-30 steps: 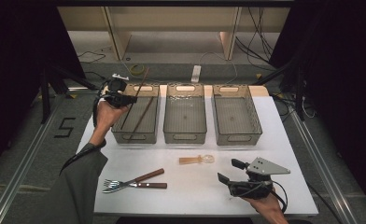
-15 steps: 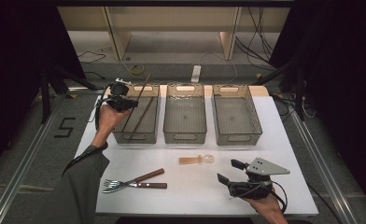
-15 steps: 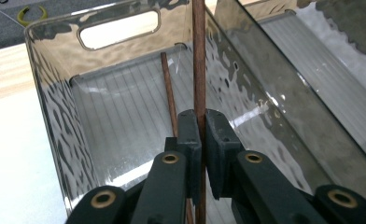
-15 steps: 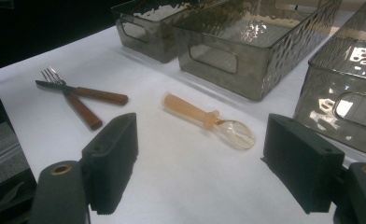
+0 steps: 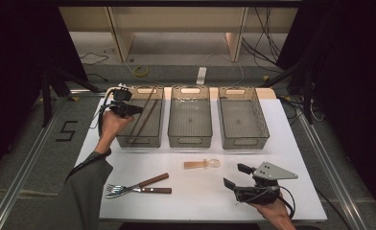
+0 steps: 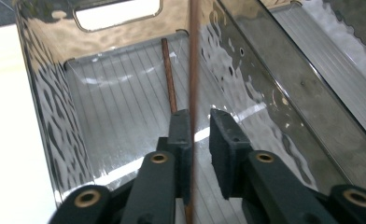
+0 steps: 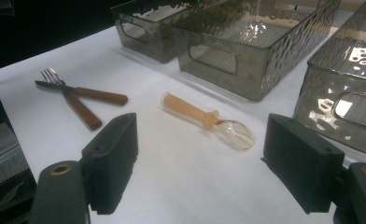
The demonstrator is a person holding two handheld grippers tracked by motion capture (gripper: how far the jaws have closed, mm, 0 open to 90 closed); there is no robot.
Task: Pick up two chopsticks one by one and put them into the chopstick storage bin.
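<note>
The left claw (image 6: 200, 128) hangs over the left bin (image 5: 143, 117), its jaws just opening around a chopstick (image 6: 193, 70). The stick stands between the pads, touching the left one, a gap at the right. A second chopstick (image 6: 169, 74) lies on the bin floor.

The risk, as I judge it: the released stick may lean on the rim and tip out, or snag on the pad when the claw lifts.

The right claw (image 7: 200, 163) rests wide open and empty on the bench (image 5: 200, 191), facing the spoon (image 7: 209, 120) and the fork and knife (image 7: 73, 95).
</note>
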